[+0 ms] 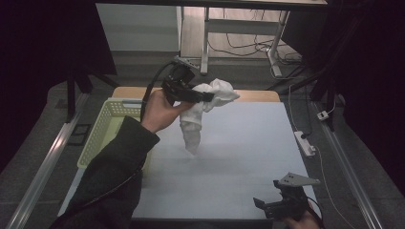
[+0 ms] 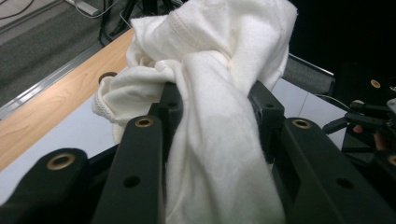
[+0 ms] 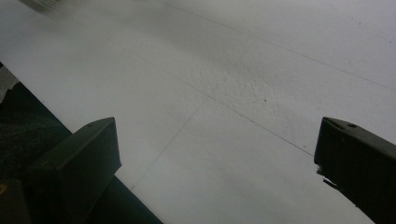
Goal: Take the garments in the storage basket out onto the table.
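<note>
The left gripper [image 1: 206, 98] has its fingers clenched on a crumpled white cloth garment [image 1: 200, 112] lifted off the desk [image 1: 248, 143], not yet in the pale yellow plastic basket [image 1: 107, 121], while the right gripper [image 1: 267, 202] rests released

Looked all over for lettering, found nothing readable: no labels, brands, numbers or signs on the crumpled white cloth [image 1: 205, 107], the pale yellow plastic basket [image 1: 107, 124] or the light grey tabletop [image 1: 239, 157].

White cloth [image 2: 219, 116] – clamped in tool [image 2: 212, 109]
</note>
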{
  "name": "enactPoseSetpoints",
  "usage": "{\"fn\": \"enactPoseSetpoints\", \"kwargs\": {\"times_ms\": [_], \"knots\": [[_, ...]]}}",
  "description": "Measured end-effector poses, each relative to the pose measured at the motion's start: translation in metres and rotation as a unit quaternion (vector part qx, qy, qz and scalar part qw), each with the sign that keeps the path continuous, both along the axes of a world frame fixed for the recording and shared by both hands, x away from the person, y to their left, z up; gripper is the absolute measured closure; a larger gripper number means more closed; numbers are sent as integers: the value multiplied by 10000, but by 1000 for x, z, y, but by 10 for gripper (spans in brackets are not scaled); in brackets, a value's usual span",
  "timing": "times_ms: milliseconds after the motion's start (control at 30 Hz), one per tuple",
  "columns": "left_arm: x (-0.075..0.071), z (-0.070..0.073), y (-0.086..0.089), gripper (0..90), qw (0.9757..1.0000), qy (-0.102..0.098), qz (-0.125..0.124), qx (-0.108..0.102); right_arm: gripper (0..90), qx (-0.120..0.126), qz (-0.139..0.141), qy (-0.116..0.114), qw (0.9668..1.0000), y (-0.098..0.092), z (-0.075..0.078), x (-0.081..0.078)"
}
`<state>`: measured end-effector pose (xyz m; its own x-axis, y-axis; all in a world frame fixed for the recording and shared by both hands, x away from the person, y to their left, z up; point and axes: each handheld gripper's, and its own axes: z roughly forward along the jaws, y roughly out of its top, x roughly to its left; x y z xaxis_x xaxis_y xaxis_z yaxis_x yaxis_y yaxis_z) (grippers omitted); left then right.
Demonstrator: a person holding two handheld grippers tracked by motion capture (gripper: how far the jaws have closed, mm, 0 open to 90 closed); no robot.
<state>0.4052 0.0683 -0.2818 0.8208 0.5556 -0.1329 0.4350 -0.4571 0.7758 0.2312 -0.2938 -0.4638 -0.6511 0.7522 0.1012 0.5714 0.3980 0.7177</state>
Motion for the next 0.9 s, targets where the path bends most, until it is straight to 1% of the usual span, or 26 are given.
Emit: {"fn": "enactPoseSetpoints", "kwargs": {"times_ms": [233, 367, 467, 733, 900], "knots": [[4, -21, -14, 649, 9999, -36, -46, 103, 4, -1, 12, -2, 10000, 0, 0, 0], [7, -35, -22, 648, 9999, -68, -49, 124, 4, 3, 15, -2, 10000, 0, 0, 0], [9, -45, -27, 648, 9997, -79, -73, 199, 4, 2, 20, -5, 10000, 0, 0, 0], [14, -74, -38, 640, 9993, -11, -127, 353, 3, -2, 33, 2, 10000, 0, 0, -1], [16, -92, -42, 638, 9991, 21, -96, 421, 4, 1, 33, 5, 10000, 0, 0, -1]]}}
